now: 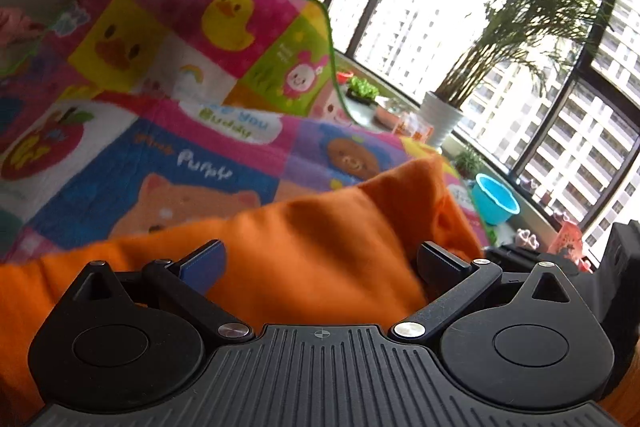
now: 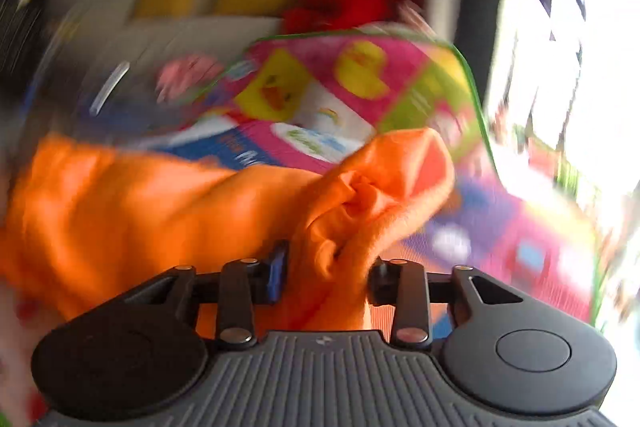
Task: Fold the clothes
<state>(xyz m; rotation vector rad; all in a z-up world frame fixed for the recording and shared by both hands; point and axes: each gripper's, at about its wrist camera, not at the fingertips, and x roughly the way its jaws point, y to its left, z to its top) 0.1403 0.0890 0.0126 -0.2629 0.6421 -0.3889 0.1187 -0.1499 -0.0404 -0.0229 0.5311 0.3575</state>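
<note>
An orange garment (image 1: 304,227) lies bunched on a colourful cartoon play mat (image 1: 168,115). My left gripper (image 1: 320,263) stands wide open with the orange cloth bulging between its fingers; one blue pad (image 1: 204,263) shows. In the right wrist view, which is motion-blurred, the orange garment (image 2: 168,195) stretches to the left and a gathered fold rises between the fingers of my right gripper (image 2: 326,275). The jaws are partly closed around that fold and seem to pinch it.
The mat's far edge (image 1: 324,27) curls up with a green border. Beyond it a window ledge holds a potted palm (image 1: 440,115), small plants and a blue bowl (image 1: 494,199). A shelf with red and yellow items (image 2: 320,3) stands behind the mat.
</note>
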